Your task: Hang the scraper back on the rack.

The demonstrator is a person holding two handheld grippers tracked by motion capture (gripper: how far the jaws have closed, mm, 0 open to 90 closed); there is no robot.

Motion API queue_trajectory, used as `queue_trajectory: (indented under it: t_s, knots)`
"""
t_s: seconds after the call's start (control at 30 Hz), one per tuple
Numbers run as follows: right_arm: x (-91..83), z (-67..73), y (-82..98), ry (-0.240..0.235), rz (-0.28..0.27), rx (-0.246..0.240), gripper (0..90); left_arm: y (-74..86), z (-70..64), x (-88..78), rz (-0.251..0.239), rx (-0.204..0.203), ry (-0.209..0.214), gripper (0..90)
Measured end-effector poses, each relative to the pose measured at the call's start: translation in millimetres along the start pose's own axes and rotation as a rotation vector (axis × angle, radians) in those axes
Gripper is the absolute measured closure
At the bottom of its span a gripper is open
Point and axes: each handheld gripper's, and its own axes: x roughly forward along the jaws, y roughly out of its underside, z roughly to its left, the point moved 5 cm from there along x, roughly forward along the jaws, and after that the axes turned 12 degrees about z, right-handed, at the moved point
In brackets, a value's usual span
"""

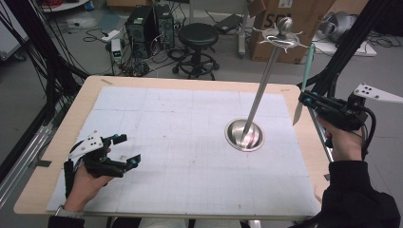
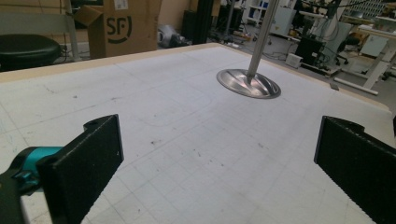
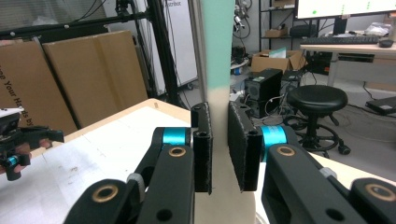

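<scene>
White gridded mat (image 1: 180,142) carries a metal stand (image 1: 244,134) at right; beside it the right gripper (image 1: 304,98) pinches an upright teal-and-cream knife (image 1: 305,76), nearest the stand's top hooks (image 1: 281,38); the left gripper (image 1: 127,149) rests spread, far left

Your only obstacle on the white mat (image 1: 180,142) is the tilted steel stand (image 1: 263,85) with its dish base (image 1: 244,135), right of centre; left and near areas lie open.

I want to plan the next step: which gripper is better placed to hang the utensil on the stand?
Right. The right gripper already clamps the utensil upright near the stand; the left gripper is open, far away.
</scene>
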Motion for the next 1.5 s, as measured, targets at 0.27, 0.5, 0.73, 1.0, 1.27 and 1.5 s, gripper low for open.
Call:
queue_trajectory:
  t_s: [0.27,0.5,0.73,1.0,1.27,1.5]
  knots:
    - [5.8,-1.0,0.7,-0.001,0.012,-0.001,80.7,0.9,1.3,0.0,0.004,-0.002,-0.006,1.7]
    - [12.0,1.7,2.6,-0.011,0.009,-0.008,80.6,1.0,1.5,-0.1,0.004,-0.001,-0.006,1.7]
    - [19.5,3.3,3.4,-0.019,0.004,-0.001,80.6,1.2,1.7,-0.1,0.005,-0.001,-0.006,1.7]
    - [28.6,4.5,2.6,0.030,-0.004,-0.008,79.8,1.8,1.5,0.8,0.011,0.000,-0.007,1.7]
    - [30.0,5.1,2.8,0.073,-0.070,-0.017,67.6,2.5,1.8,2.1,0.018,0.001,-0.003,1.7]
    - [27.5,8.0,22.7,0.085,-0.068,0.010,43.5,2.2,1.4,1.2,0.013,0.005,0.000,1.7]
